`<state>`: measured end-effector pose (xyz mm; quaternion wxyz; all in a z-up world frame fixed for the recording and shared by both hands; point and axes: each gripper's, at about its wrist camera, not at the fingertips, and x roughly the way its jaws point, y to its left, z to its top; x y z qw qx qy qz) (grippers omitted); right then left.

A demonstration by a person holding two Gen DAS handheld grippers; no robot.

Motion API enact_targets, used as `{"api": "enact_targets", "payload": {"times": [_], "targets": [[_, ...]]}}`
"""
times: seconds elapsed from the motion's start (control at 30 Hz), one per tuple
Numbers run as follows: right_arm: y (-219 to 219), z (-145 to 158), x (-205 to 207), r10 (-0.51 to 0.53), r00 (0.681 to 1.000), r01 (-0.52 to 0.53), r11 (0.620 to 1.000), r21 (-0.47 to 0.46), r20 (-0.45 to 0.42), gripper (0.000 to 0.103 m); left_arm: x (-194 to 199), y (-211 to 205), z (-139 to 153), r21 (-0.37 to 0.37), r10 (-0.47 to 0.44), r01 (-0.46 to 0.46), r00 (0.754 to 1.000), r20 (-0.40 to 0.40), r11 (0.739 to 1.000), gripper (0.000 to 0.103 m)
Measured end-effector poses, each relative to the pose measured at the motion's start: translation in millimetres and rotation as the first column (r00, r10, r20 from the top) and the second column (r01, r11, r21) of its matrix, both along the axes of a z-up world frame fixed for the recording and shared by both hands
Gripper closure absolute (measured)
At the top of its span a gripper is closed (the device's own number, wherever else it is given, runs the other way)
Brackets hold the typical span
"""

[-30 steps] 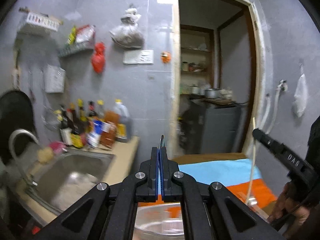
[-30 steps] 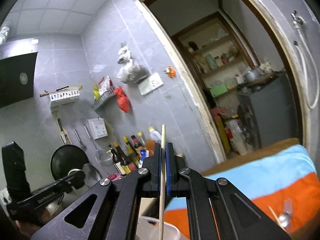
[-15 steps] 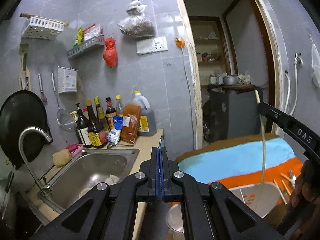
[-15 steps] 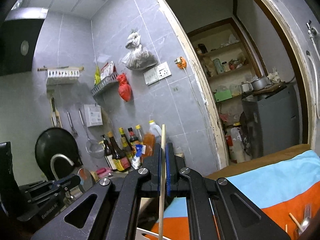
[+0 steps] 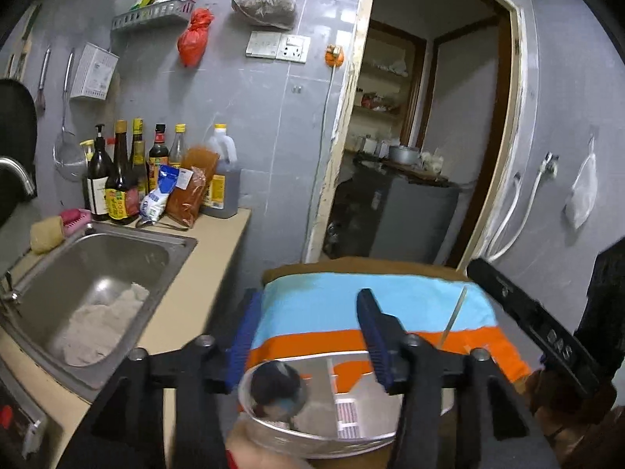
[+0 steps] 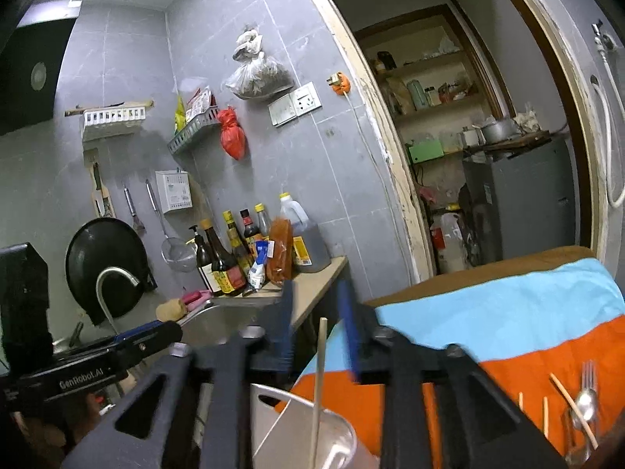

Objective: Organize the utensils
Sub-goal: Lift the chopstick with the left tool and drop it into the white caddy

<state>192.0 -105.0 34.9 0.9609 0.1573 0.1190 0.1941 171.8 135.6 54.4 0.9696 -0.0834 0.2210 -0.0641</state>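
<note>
While both grippers stand spread, the right gripper [image 6: 316, 324] hovers over a thin pale wooden chopstick [image 6: 317, 387] — upright in a round clear container [image 6: 336, 435]; left gripper [image 5: 308, 336] empty above it, on the blue-and-orange cloth [image 5: 351, 305].

A pale wooden chopstick [image 6: 318, 387] stands nearly upright inside the steel cup [image 6: 332, 435], its lower end down past the cup's rim and its top rising free above it. The cup is round, shiny and open-topped, and sits against the white plastic holder [image 6: 273, 410] on the orange band of the cloth [image 6: 508, 375]. Well to the right of the cup, on the same orange band, lie more chopsticks [image 6: 572, 410] (loose, pointing different ways), a fork [image 6: 589, 371] and a spoon [image 6: 584, 404].
</note>
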Motion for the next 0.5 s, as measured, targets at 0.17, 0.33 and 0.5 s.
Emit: {"api": "enact_targets", "payload": {"times": [0.17,0.33,0.5], "targets": [[-24,9,-22,-0.028,1.000,0.028,0.999,-0.031,-0.012,0.057,-6,-22,8,0.001,-0.015,0.015,1.000,0.013,1.000,0.027],[-62,21,-48,-0.079,0.997,0.079,0.994,-0.078,0.004,0.036,-22,-62,16,0.022,-0.019,0.018,0.998,0.067,1.000,0.006],[-108,27,-70,-0.157,0.988,0.155,0.979,-0.130,-0.001,0.010,-36,-102,20,0.054,-0.023,0.017,0.994,0.107,0.998,0.001]]}}
